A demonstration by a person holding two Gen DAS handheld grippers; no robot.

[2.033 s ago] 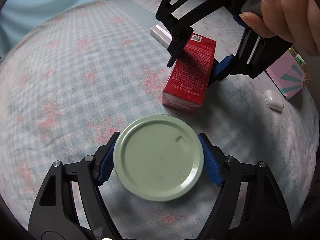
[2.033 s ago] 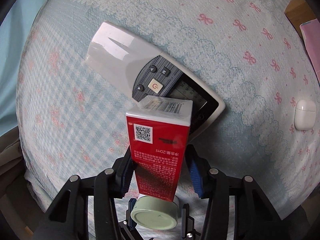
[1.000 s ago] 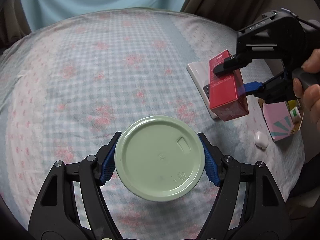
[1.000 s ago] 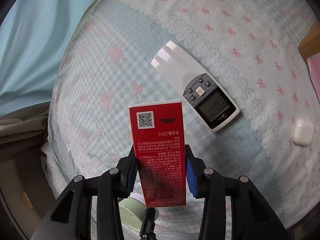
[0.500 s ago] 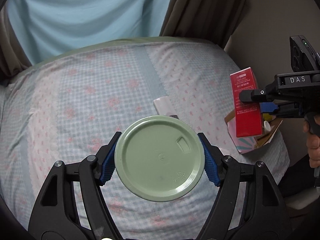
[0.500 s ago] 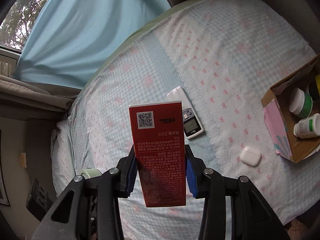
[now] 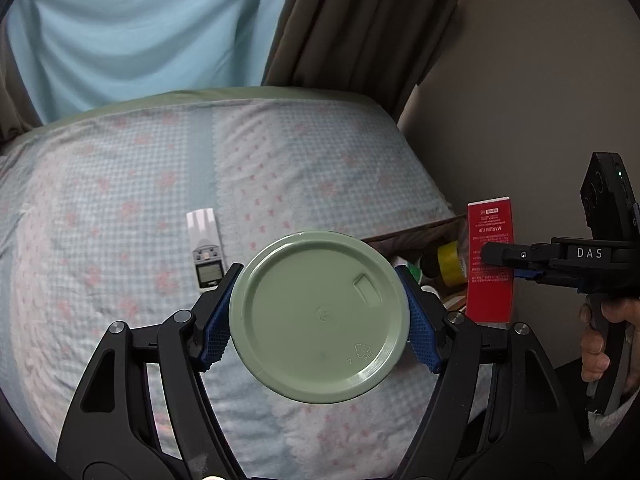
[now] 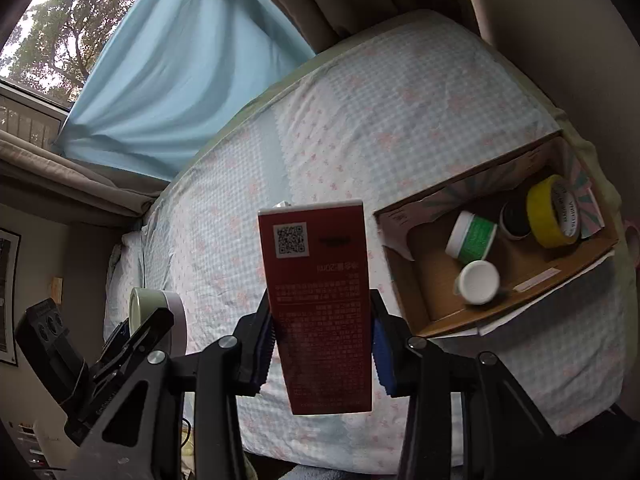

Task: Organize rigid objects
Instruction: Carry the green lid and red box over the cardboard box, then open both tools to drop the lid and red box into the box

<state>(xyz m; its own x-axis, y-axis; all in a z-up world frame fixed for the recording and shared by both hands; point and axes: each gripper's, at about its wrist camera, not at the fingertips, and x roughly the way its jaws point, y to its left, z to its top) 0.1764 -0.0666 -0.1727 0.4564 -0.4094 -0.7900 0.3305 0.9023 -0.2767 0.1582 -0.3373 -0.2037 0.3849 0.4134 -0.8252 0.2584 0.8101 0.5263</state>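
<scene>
1. A bed (image 7: 120, 184) with a blue-and-white checked sheet printed with pink bows fills the middle of both views; a light blue curtain (image 8: 168, 68) hangs behind it in the upper left of both frames.
2. An open cardboard box (image 8: 436, 320) sits on the bed at the right of the right wrist view. Only its far rim shows in the left wrist view, behind the held jar.
3. The left gripper (image 7: 318, 316) occupies the lower centre of the left wrist view. Its blue-padded fingers (image 7: 214, 330) pinch a round jar with a sage-green lid (image 7: 320, 322) from both sides, lid facing the camera, held above the bed.
4. The right gripper (image 8: 322, 342) fills the bottom of the right wrist view. Its fingers (image 8: 382, 356) clamp a tall red carton (image 8: 316, 304) by its lower half; the carton stands upright, QR code near its top, held in the air left of the box.
5. A white remote control (image 7: 206, 252) lies flat on the sheet at centre left of the left wrist view, display toward the camera.
6. Inside the box: a yellow tape roll (image 8: 550, 210) on edge at the upper right, a dark round container (image 8: 516, 220) just left of it, a green-labelled white jar (image 8: 472, 238) on its side, and a white-capped bottle (image 8: 478, 282) below that.
</scene>
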